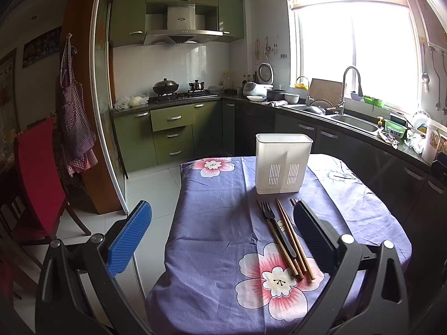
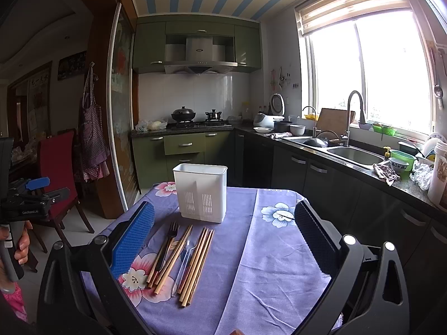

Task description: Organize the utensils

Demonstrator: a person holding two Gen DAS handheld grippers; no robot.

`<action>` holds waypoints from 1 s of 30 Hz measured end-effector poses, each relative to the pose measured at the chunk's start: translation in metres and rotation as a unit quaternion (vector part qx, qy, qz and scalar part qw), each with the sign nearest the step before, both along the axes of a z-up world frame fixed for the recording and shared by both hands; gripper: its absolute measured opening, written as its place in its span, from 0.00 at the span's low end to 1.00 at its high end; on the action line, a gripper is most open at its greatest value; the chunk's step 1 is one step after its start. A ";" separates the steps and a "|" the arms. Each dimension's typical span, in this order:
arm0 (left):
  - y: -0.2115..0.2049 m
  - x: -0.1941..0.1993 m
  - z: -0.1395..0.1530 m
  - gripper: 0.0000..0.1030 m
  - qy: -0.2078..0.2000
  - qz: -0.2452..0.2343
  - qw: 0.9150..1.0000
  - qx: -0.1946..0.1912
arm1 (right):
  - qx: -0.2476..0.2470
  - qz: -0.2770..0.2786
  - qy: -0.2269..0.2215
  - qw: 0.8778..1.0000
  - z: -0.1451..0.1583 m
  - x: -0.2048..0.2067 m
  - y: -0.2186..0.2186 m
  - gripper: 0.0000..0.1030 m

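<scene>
A white slotted utensil holder [image 1: 283, 163] stands on the purple floral tablecloth [image 1: 218, 229]; it also shows in the right wrist view [image 2: 200, 191]. In front of it lie a black fork [image 2: 167, 244], several wooden chopsticks [image 2: 195, 265] and a clear plastic spoon [image 2: 183, 265]. The left wrist view shows the fork [image 1: 275, 226] and chopsticks [image 1: 293, 240] by the right finger. My left gripper [image 1: 223, 231] is open and empty, above the table's left part. My right gripper [image 2: 223, 234] is open and empty, above the cloth to the right of the utensils.
A red chair [image 1: 39, 178] stands left of the table. Green cabinets and a stove [image 1: 178, 95] line the far wall. A counter with a sink [image 1: 354, 121] and dishes runs along the right under the window. The left gripper's handle [image 2: 25, 203] shows at far left.
</scene>
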State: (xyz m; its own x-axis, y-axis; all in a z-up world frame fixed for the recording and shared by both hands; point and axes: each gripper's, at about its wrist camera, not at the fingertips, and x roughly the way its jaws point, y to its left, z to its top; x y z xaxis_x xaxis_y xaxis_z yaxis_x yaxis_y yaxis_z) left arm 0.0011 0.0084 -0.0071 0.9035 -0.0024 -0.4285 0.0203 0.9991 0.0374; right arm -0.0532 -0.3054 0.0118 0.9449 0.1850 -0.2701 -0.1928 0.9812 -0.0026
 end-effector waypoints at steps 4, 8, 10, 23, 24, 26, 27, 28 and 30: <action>0.000 0.000 -0.001 0.94 0.001 0.000 1.000 0.000 | 0.000 0.000 0.000 1.000 -0.001 0.001 0.000 0.96; -0.001 0.001 -0.003 0.94 0.003 0.000 1.000 0.001 | 0.000 0.000 0.000 1.000 0.000 0.000 0.000 0.96; -0.001 0.001 -0.004 0.94 0.004 0.000 1.000 0.000 | -0.001 0.000 0.000 1.000 0.000 0.000 0.000 0.96; 0.000 0.001 -0.007 0.94 0.005 0.001 1.000 0.000 | 0.002 -0.002 0.001 1.000 -0.003 0.000 -0.001 0.96; 0.000 0.001 -0.008 0.94 0.005 0.001 1.000 0.000 | 0.002 -0.002 0.001 1.000 -0.003 0.000 -0.001 0.96; 0.000 0.001 -0.007 0.94 0.005 0.001 1.000 0.001 | 0.005 -0.002 0.001 1.000 -0.004 -0.001 -0.002 0.96; 0.000 0.001 -0.007 0.94 0.005 0.001 1.000 0.001 | 0.004 -0.004 0.001 1.000 -0.004 -0.001 -0.002 0.96; 0.000 0.001 -0.007 0.94 0.005 0.001 1.000 0.001 | 0.003 -0.005 0.001 1.000 -0.004 -0.001 -0.002 0.96; 0.000 0.001 -0.008 0.94 0.006 0.001 1.000 0.001 | 0.002 -0.005 0.001 1.000 -0.004 -0.001 -0.001 0.96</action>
State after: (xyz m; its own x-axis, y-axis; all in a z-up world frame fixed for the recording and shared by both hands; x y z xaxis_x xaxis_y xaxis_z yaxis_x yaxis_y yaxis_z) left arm 0.0019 0.0083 -0.0151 0.8983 0.0005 -0.4394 0.0185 0.9991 0.0390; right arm -0.0543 -0.3066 0.0077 0.9461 0.1767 -0.2715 -0.1834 0.9830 0.0009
